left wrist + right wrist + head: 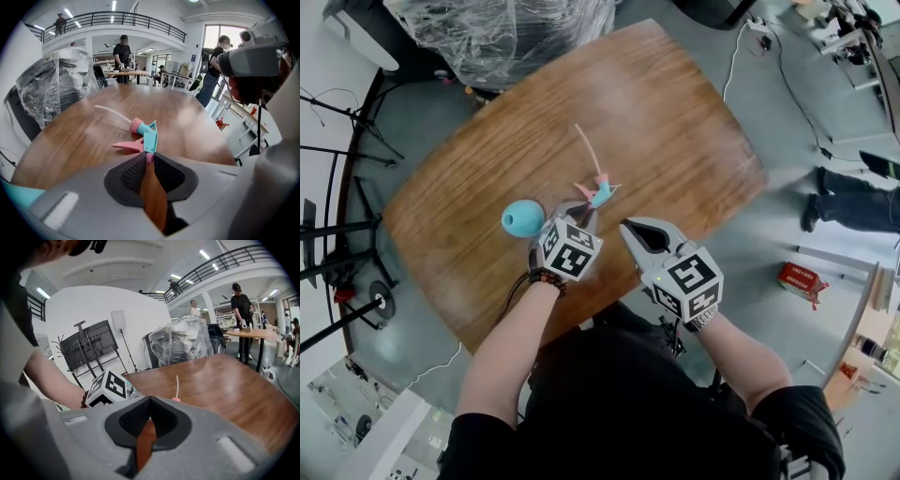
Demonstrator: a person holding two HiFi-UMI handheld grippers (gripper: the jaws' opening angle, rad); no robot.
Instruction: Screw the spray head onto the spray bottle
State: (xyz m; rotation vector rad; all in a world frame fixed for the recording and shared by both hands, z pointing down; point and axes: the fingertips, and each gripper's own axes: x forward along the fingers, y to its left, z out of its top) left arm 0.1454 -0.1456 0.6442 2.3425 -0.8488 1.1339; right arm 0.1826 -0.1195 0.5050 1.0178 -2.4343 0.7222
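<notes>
I see the spray head (600, 192) lying on its side on the counter (675, 122): teal body, pink trigger and collar, white tube trailing away, its nozzle tip pinched in my left gripper's (149, 160) jaws. The rounded teal spray bottle (522, 217) sits uncapped nearby.

pink-and-teal plastic spray head (601, 192) on the brown wooden table (675, 141), round teal spray bottle (523, 218) to its left, left gripper (586, 208) at the head's near end, right gripper (628, 225) just right of the left one

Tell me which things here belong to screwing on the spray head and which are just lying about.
For the job: teal-and-pink plastic spray head, round teal plastic spray bottle.
Lying about: clear plastic-wrapped bundle, red box on floor.
</notes>
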